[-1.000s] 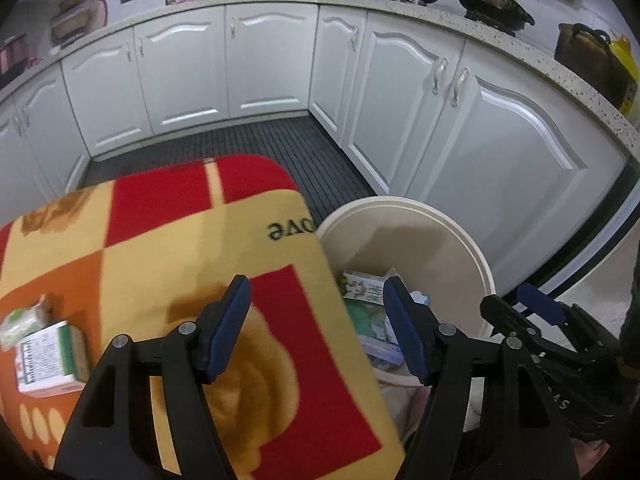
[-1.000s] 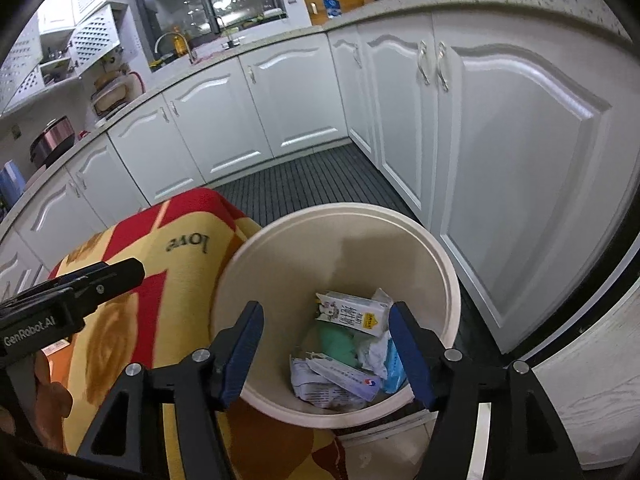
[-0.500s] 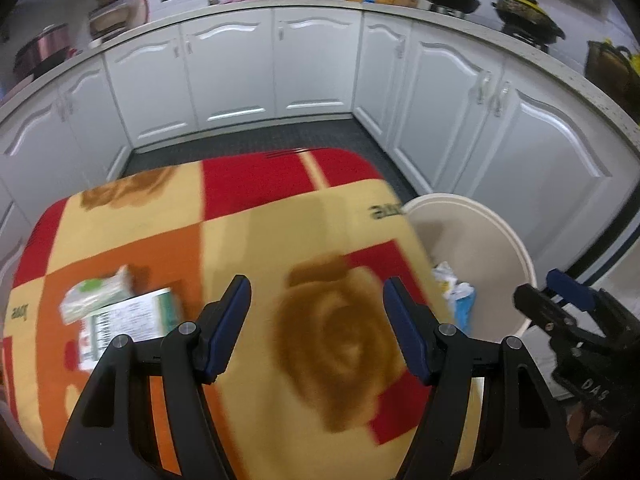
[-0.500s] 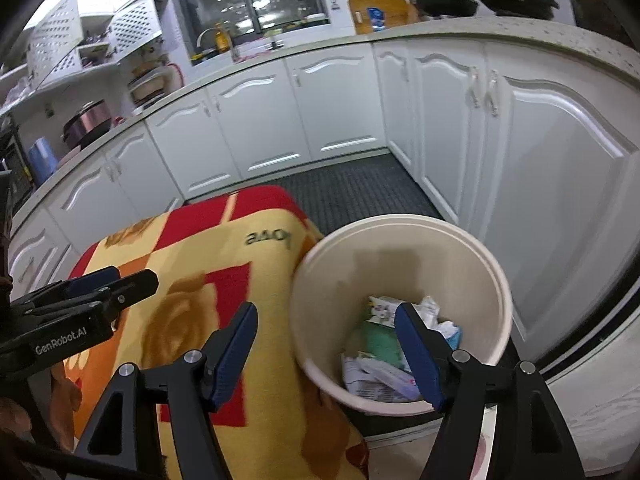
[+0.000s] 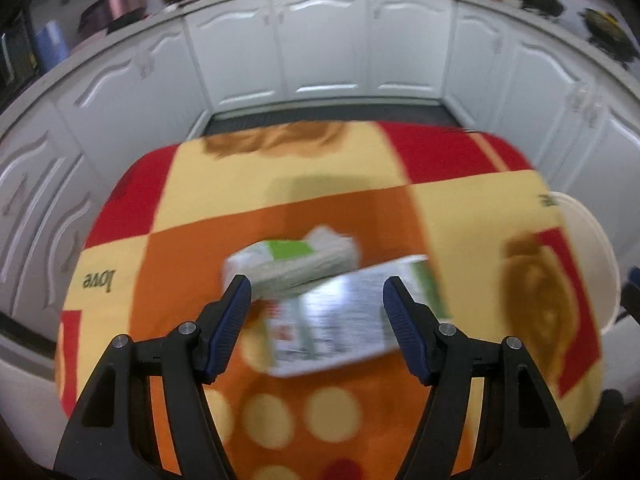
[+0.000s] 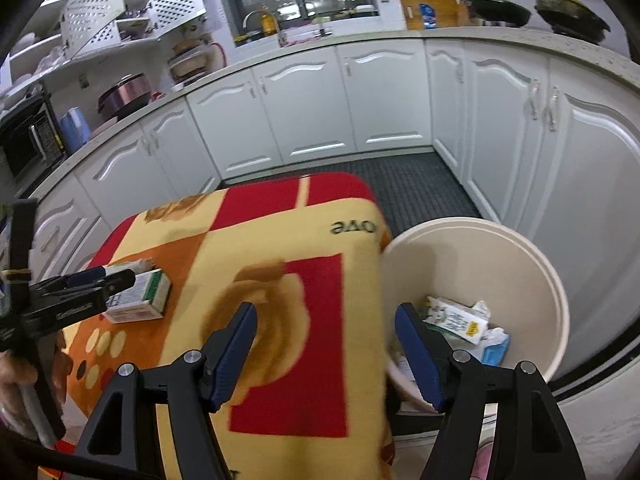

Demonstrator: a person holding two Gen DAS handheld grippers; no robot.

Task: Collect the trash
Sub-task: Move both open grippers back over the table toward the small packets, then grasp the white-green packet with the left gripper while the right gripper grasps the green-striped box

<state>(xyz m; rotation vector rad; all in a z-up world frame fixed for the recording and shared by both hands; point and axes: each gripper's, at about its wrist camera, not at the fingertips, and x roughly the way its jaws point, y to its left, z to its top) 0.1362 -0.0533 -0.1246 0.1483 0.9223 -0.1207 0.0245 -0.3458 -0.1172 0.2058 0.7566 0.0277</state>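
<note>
Swinging off the bin [image 6: 476, 236], the left gripper [image 5: 316, 300] now hangs over the blanket [image 5: 208, 184], fingers spread and empty, above two pieces of trash: a box [image 5: 340, 312] and a soft packet [image 5: 296, 260] touching it. A second ago it looked into the bin. The right gripper [image 6: 326, 330] has slid over the blanket's edge, released, holding nothing. One bin stands beside the blanket, with several scraps inside.

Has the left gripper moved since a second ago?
Yes. The left gripper has swung away from the trash bucket and now faces the green-and-white carton on the blanket.
</note>
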